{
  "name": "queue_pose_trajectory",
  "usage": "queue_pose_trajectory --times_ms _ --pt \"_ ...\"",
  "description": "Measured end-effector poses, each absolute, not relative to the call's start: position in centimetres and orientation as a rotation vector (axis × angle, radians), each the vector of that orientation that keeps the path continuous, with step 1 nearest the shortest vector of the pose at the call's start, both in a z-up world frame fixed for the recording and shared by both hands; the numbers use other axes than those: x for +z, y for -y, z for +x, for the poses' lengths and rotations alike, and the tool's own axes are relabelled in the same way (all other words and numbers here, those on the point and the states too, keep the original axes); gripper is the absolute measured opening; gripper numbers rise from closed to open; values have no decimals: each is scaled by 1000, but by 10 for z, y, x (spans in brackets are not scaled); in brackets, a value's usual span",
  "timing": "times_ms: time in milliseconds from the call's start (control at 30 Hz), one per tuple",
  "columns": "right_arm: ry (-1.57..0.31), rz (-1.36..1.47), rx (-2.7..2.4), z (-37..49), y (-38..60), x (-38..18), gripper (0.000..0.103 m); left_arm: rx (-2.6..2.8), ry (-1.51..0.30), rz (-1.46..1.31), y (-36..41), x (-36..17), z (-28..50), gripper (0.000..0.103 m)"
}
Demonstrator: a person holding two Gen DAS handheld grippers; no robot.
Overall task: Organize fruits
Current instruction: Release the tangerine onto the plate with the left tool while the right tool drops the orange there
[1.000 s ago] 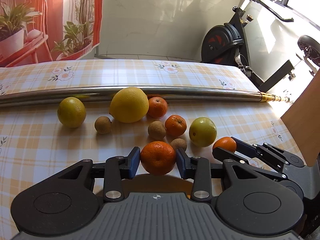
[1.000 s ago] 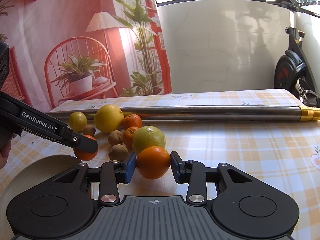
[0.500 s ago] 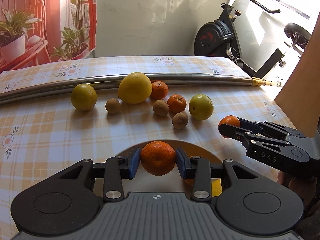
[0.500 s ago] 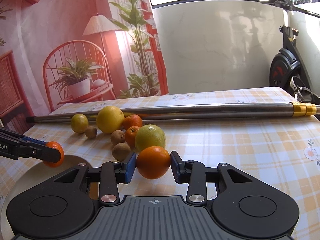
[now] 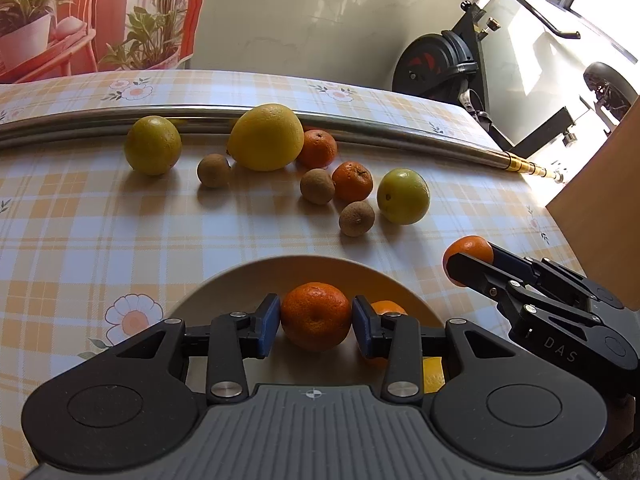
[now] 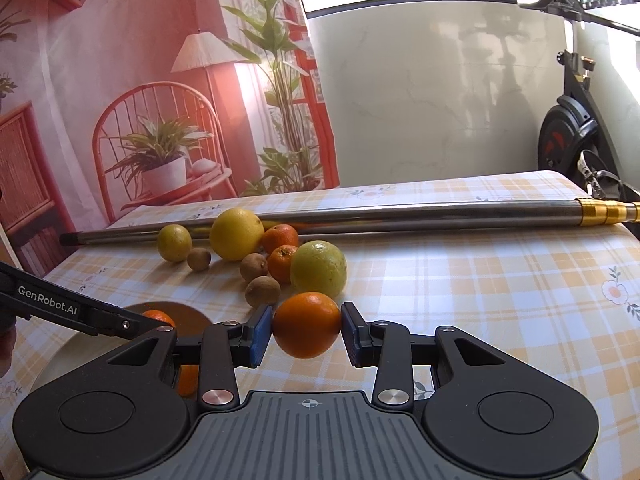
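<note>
Left gripper (image 5: pixel 316 326): clamped on a tangerine (image 5: pixel 315 315), held directly over the plate (image 5: pixel 248 280).
Right gripper (image 6: pixel 307 334): clamped on an orange (image 6: pixel 307 323), held beside the plate's right rim, farther off.

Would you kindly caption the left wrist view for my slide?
Left gripper holds a tangerine over a plate; more fruit lies beyond on the checked tablecloth.

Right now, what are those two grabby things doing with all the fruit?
A person is sorting fruit with a tool in each hand. The left tool grips a tangerine over a plate that already has some fruit in it. The right tool holds an orange just beside the plate. Lemons, tangerines and small brown fruits lie on the table by a metal pole.
</note>
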State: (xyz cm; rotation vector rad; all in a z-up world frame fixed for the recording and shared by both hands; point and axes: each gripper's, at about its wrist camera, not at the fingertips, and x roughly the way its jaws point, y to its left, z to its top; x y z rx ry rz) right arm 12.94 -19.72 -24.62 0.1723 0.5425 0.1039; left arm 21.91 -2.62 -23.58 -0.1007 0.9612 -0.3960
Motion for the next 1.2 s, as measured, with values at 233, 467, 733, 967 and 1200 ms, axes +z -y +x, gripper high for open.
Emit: queue_pose_trajectory --times_ms 233,467,733,967,1200 --pt "-543 175 132 122 188 -238 35 -404 -930 -158 19 -228 218 42" --pt "-546 184 161 114 176 -228 35 -332 -829 -169 -1 -205 199 42" --pt "-591 167 170 109 163 -231 35 -232 -743 -125 -20 -188 182 43" --pt "-615 167 171 111 155 -230 35 -232 -743 -135 -27 -190 178 43" --pt "-637 154 180 110 149 -232 35 -232 -754 -143 -30 -196 175 43"
